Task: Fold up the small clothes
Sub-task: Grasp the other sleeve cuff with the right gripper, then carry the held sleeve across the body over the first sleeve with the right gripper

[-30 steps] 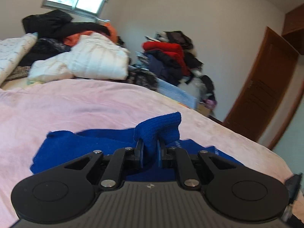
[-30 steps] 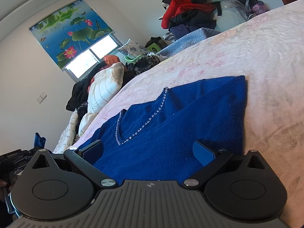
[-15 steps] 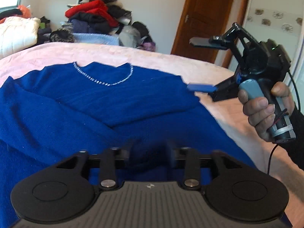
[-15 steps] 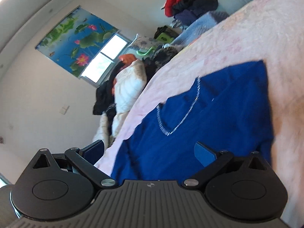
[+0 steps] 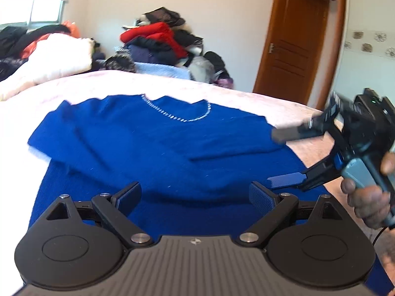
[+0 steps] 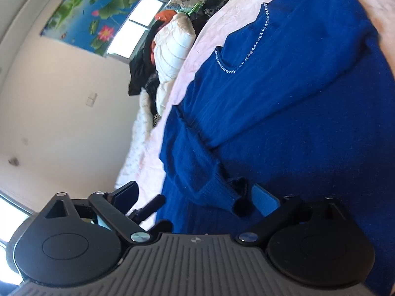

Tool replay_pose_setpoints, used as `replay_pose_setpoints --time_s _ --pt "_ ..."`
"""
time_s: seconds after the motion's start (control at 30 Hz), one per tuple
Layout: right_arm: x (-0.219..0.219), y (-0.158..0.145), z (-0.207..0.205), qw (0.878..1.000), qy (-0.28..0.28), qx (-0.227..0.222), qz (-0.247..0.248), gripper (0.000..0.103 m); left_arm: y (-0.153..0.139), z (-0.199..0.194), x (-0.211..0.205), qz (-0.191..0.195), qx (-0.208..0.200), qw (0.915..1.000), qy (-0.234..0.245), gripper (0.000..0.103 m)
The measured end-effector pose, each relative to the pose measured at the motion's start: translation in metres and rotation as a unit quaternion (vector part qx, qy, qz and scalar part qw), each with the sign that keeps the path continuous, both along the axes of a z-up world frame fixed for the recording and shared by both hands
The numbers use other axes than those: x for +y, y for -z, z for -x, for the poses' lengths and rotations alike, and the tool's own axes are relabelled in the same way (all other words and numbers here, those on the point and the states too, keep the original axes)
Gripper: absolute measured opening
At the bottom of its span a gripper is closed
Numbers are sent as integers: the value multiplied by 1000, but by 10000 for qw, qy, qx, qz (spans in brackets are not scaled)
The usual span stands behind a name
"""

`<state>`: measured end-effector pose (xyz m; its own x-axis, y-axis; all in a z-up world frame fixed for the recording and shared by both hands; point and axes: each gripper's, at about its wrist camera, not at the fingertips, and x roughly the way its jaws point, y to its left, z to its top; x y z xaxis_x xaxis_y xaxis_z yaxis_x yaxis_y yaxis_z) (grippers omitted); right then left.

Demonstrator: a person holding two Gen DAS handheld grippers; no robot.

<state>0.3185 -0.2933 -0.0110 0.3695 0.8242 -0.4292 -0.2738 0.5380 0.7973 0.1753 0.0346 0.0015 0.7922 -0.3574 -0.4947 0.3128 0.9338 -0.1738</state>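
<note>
Blue knit: the sweater (image 5: 158, 145) lies flat on the pink bed (image 5: 103, 83), neckline away from the left camera, with both sleeves laid across the chest, one cuff (image 6: 222, 192) showing close in the right wrist view. So the sleeve folds look done; judging by the full length still spread out, the lengthwise fold of the body remains. The left tool (image 5: 195, 194) has just been opening and stands wide above the hem, nothing between its jaws. The right tool (image 5: 284, 157), held in a hand (image 5: 370, 197), has just been closing a little but is open too, its jaws empty, just beside the sweater's side. No brand, label or legible writing shows anywhere.
</note>
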Motion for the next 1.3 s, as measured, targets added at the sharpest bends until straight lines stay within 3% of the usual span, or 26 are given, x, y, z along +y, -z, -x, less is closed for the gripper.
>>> replay_pose_setpoints --time_s 0.1,0.23,0.43,0.57,0.93,1.13,1.2,1.3 --pt "24 -10 17 9887 -253 -976 1113 74 -1 6 4 -45 -9 10000 -33 95" --pt "53 -15 41 9491 -665 -2152 2203 72 1 9 10 -42 61 9999 -96 95" --pt "72 -20 61 9071 -1012 -2938 2839 55 5 12 17 -30 258 9993 -260 95" --pt "69 -23 64 8973 -983 -3059 3028 43 10 8 20 37 421 9985 -358 95" --pt "80 -30 87 8635 -1455 -3351 3476 43 18 6 21 49 526 9980 -350 95" --pt "86 -27 85 8575 -1645 -3460 3433 44 20 5 20 49 555 9979 -338 95" --pt "88 -26 77 8598 -1598 -3481 3376 39 20 4 21 78 555 9978 -340 95" --pt "96 -20 66 8538 -1655 -3520 3460 23 21 4 22 164 554 9977 -353 95"
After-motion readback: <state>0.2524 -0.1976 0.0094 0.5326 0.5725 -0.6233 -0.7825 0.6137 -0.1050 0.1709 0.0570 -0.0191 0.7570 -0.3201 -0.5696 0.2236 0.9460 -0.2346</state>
